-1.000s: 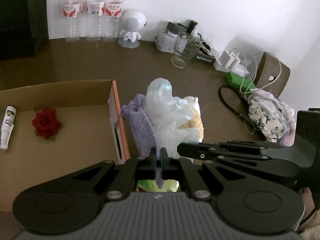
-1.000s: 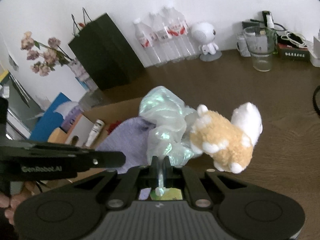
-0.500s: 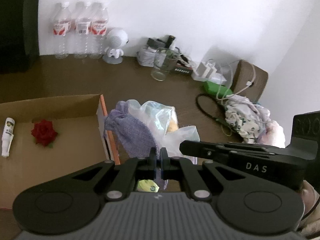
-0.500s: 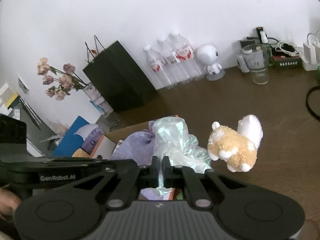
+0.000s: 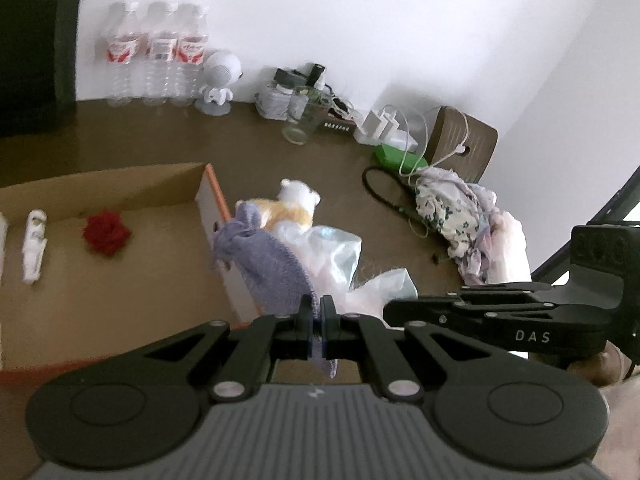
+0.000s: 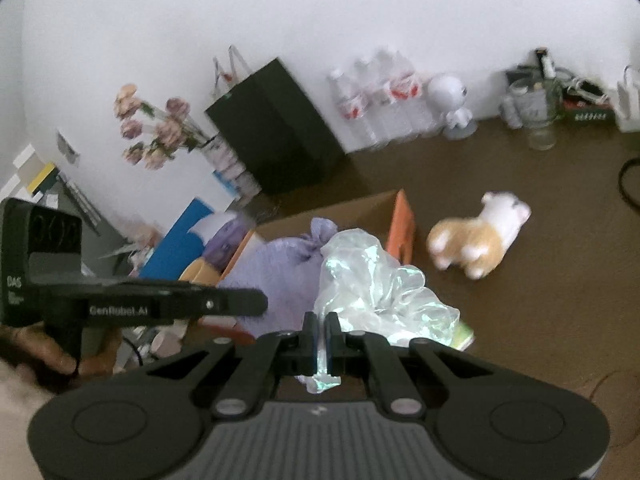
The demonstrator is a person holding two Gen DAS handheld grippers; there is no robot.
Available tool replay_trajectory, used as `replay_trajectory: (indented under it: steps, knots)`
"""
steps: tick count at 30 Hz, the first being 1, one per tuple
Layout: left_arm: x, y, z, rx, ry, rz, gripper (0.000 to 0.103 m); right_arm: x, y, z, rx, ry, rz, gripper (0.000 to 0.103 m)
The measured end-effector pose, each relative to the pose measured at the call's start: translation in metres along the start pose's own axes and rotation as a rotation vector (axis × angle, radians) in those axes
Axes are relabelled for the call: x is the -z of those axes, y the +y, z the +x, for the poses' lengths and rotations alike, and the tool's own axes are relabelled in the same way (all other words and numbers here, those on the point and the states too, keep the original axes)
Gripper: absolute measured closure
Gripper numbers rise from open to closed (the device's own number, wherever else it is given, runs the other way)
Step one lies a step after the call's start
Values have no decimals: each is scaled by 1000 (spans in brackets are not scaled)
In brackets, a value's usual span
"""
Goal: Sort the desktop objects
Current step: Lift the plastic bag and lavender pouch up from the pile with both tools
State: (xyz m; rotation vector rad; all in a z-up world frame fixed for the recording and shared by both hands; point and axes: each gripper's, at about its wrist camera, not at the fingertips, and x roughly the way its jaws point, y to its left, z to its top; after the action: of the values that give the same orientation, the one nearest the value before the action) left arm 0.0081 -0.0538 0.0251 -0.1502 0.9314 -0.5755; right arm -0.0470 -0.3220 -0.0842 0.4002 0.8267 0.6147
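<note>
Left wrist view alone shows the red rose (image 5: 106, 232) in the cardboard box (image 5: 120, 184); left gripper (image 5: 317, 318) pinches the purple pouch (image 5: 272, 268), right gripper (image 6: 320, 338) the plastic bag (image 6: 372, 288).

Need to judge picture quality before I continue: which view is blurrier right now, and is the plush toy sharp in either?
Right wrist view is blurrier: the plush toy smears, bottles ghost. Left wrist view: the toy is soft, the red flower slightly blurred. Fisheye bends both edges.
</note>
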Motion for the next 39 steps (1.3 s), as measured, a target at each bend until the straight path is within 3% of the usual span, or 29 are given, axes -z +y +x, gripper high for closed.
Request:
replay_trajectory:
  steps: [11, 24, 39]
  knots:
    - [38, 36, -53, -86, 50, -151, 99, 13, 31, 27, -109, 158, -31, 100]
    - [62, 77, -87, -201, 12, -342, 99, 9, 68, 63, -226, 271, -102, 100]
    - [57, 92, -101, -234, -20, -357, 99, -2, 91, 86, -302, 280, -128, 100]
